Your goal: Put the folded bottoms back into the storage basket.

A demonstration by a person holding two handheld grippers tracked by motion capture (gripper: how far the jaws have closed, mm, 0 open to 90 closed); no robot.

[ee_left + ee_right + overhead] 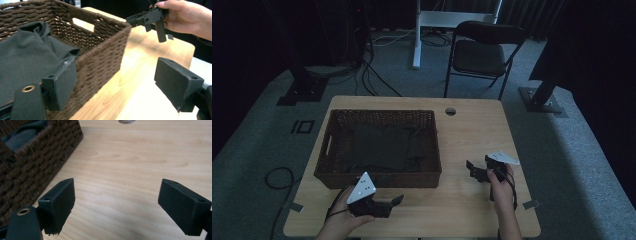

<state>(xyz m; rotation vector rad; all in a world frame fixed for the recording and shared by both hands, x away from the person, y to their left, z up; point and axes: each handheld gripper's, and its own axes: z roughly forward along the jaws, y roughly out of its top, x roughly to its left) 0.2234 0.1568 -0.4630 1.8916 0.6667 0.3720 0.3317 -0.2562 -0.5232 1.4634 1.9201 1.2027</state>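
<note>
Dim grey carpet surrounds the wooden tabletop (472, 130) I am working over. At left, the wicker basket (379, 177) holds a dark folded cloth (382, 147) lying flat inside. My left tool (394, 201) sits just before the basket's near wall, its jaws apart and empty. My right tool (472, 169) hovers over bare wood to the basket's right, jaws likewise apart, nothing between them. Risk noted: reaching for the cloth, a jaw could catch the woven rim and drag the basket.
</note>
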